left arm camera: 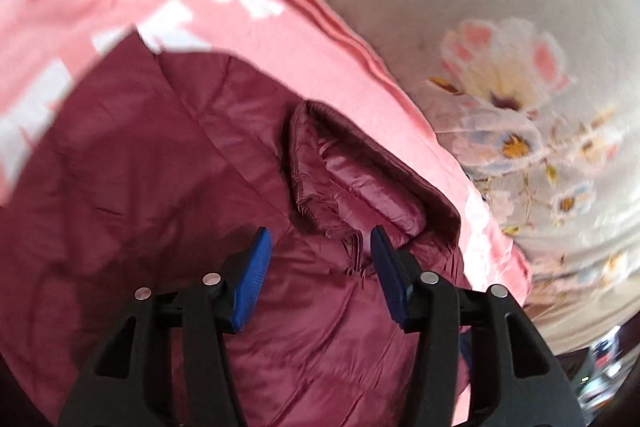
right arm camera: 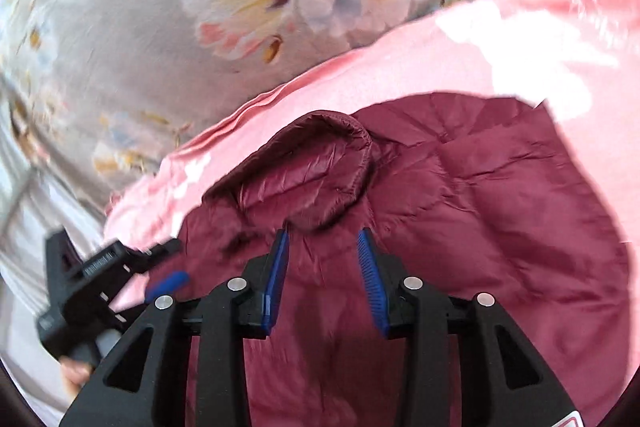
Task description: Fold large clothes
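Observation:
A maroon puffer jacket (left arm camera: 160,167) lies on a pink cloth (left arm camera: 304,39); its hood (left arm camera: 352,179) points toward the bed. My left gripper (left arm camera: 320,243) is open above the jacket just below the hood, holding nothing. In the right wrist view the same jacket (right arm camera: 500,207) and hood (right arm camera: 304,179) show. My right gripper (right arm camera: 322,241) is open above the jacket at the base of the hood, holding nothing. The left gripper (right arm camera: 168,279) shows at the lower left there, at the jacket's edge.
A grey floral bedsheet (left arm camera: 500,67) lies beyond the pink cloth, also in the right wrist view (right arm camera: 140,27). A pink cloth with white print (right arm camera: 520,47) covers the jacket's far side. Dark clutter (left arm camera: 600,367) sits at the lower right.

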{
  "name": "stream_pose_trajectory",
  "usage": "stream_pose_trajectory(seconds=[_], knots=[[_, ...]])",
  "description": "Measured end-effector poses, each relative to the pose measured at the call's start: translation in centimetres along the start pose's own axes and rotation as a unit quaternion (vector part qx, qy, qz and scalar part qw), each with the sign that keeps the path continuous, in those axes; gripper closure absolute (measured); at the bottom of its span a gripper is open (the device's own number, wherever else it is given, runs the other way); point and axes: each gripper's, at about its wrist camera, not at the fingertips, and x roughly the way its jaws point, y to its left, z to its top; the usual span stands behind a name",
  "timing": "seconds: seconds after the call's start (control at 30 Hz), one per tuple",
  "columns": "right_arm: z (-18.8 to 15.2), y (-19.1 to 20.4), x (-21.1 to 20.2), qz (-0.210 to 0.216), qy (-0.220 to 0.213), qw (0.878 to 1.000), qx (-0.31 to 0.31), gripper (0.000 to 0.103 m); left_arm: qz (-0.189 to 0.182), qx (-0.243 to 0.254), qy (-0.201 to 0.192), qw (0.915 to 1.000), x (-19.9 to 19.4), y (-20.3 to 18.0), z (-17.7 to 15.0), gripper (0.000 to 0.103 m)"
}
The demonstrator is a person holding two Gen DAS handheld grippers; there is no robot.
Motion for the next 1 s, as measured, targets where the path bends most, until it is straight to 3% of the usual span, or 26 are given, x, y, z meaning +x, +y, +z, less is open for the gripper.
stream_pose_trajectory(seconds=[0.13,0.27,0.3,0.33,0.37,0.4,0.5,0.57,0.73,1.0], knots=[[0.4,-0.7,2.8,0.015,0.013,0.999,0.033,0.066,-0.017,-0.033,0.017,0.9992,2.1,0.8,0.0,0.055],[0.6,-1.2,4.1,0.031,0.012,0.998,0.061,0.066,-0.026,-0.034,0.019,0.9989,3.1,0.2,0.2,0.056],[0.6,-1.2,4.4,0.033,0.013,0.997,0.065,0.066,-0.022,-0.034,0.021,0.999,3.4,0.1,0.3,0.062],[0.7,-1.3,4.6,0.034,0.013,0.997,0.067,0.073,-0.015,-0.036,0.022,0.999,3.7,0.1,0.4,0.075],[0.7,-1.2,4.7,0.035,0.012,0.997,0.065,0.091,-0.013,-0.036,0.024,0.999,3.9,0.2,0.5,0.084],[0.7,-1.0,4.7,0.033,0.015,0.998,0.056,0.092,-0.006,-0.033,0.026,0.9991,4.2,0.2,0.5,0.094],[0.7,0.0,2.5,0.024,-0.016,1.0,0.008,0.094,0.001,0.002,0.013,0.9999,3.4,-0.1,0.1,0.096],[0.3,0.6,1.9,-0.004,-0.027,0.999,-0.037,0.094,0.007,0.036,-0.008,0.9993,2.3,-0.6,-0.4,0.096],[-0.6,-0.1,4.1,-0.056,0.013,0.996,-0.064,0.095,0.042,0.06,0.001,0.9973,3.2,0.2,-1.5,0.096],[-1.0,0.4,5.4,-0.1,0.023,0.99,-0.093,0.097,0.078,0.116,-0.022,0.99,4.3,0.2,-3.3,0.096]])
